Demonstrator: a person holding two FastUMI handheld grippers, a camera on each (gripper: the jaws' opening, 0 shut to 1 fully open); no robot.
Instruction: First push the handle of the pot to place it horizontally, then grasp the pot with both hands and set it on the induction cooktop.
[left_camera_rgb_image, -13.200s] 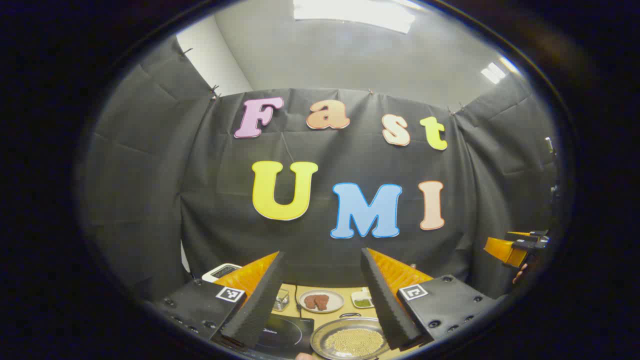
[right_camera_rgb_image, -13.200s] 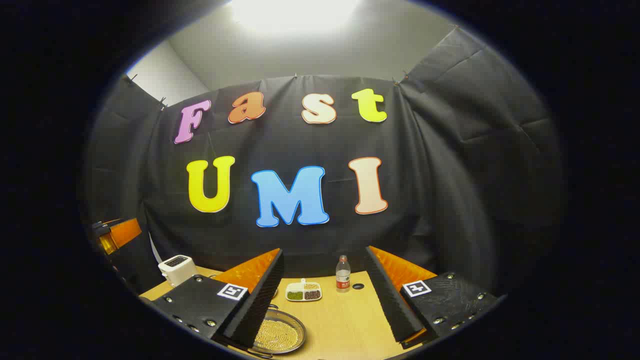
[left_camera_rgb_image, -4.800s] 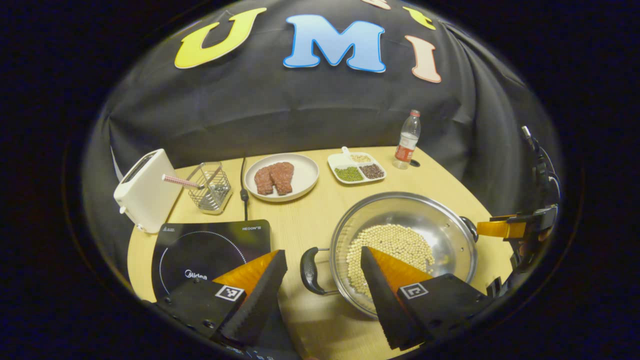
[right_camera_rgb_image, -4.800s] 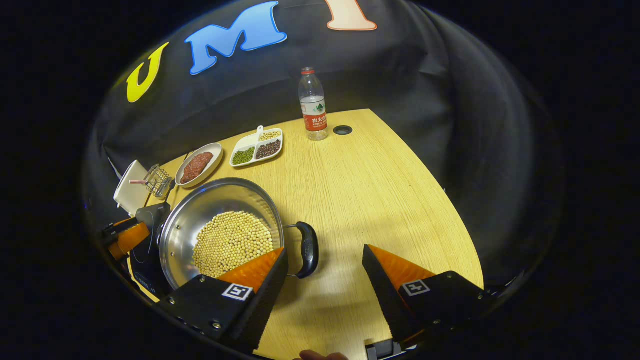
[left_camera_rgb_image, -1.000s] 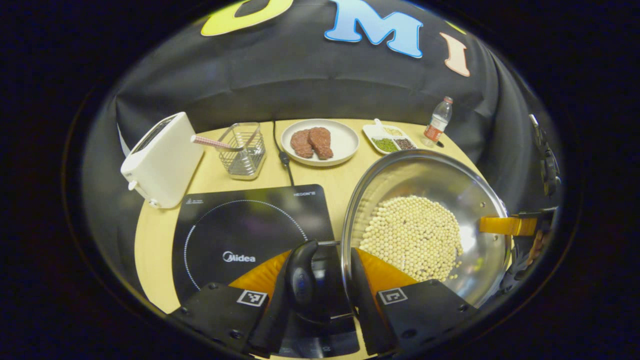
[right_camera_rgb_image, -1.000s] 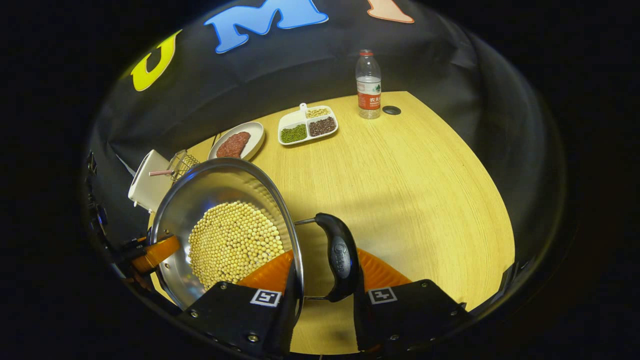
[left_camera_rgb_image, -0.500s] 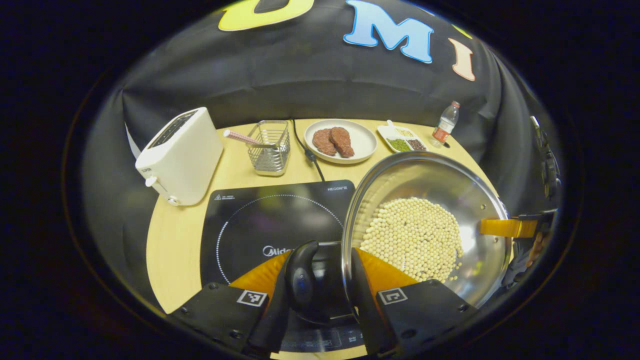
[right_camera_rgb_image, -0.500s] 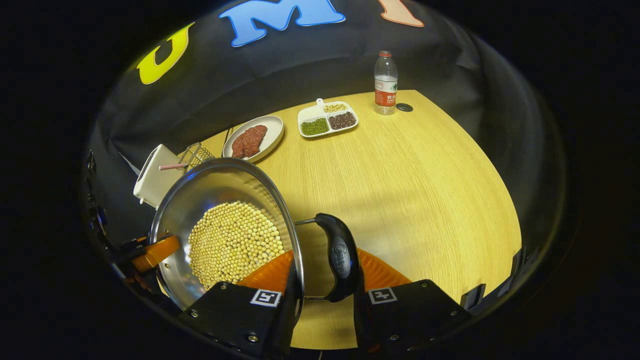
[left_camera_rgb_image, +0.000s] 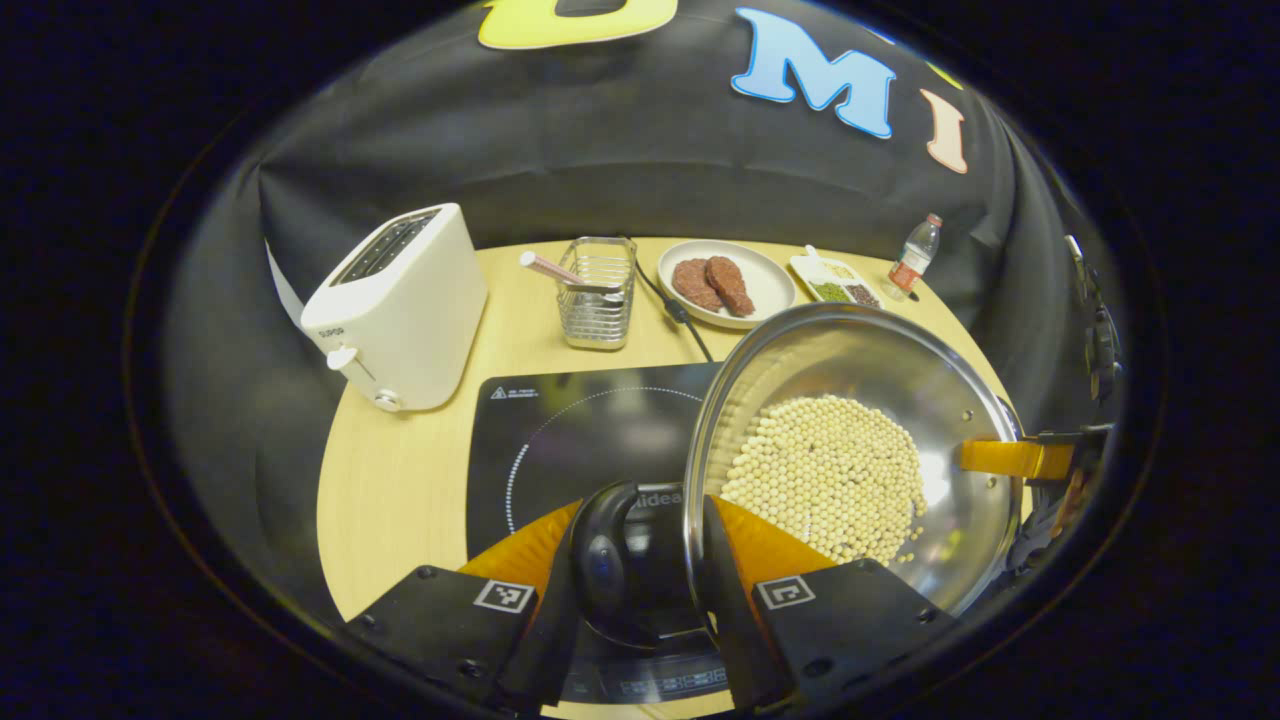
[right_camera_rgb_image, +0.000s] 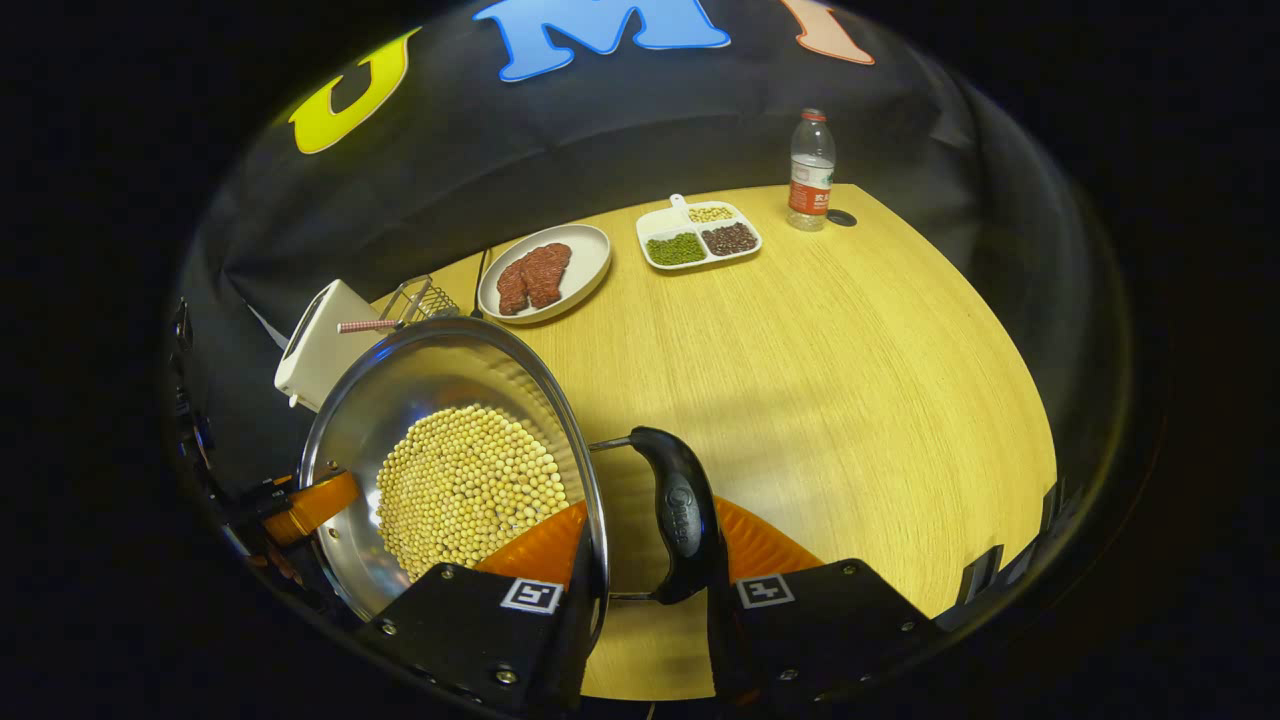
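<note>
The steel pot (left_camera_rgb_image: 850, 380), holding pale round beans (left_camera_rgb_image: 825, 470), hangs lifted between both grippers. My left gripper (left_camera_rgb_image: 640, 520) is shut on the pot's black left handle (left_camera_rgb_image: 598, 555), over the black induction cooktop (left_camera_rgb_image: 570, 430). The pot's body overlaps the cooktop's right edge. In the right gripper view my right gripper (right_camera_rgb_image: 650, 530) is shut on the black right handle (right_camera_rgb_image: 680, 515), with the pot (right_camera_rgb_image: 420, 390) to its left above the wooden table (right_camera_rgb_image: 820, 380). Each view shows the other gripper's finger at the pot's far rim.
A white toaster (left_camera_rgb_image: 400, 305) stands left of the cooktop. Behind it are a wire basket (left_camera_rgb_image: 597, 290), a plate of meat (left_camera_rgb_image: 770, 290), a divided dish (left_camera_rgb_image: 835, 285) and a water bottle (left_camera_rgb_image: 915, 255). The cooktop's cord (left_camera_rgb_image: 680, 315) runs to the back.
Both grippers have carried the pot to the left; the cooktop now lies closer under the pot. Both grips on the handles are unchanged over the last second.
</note>
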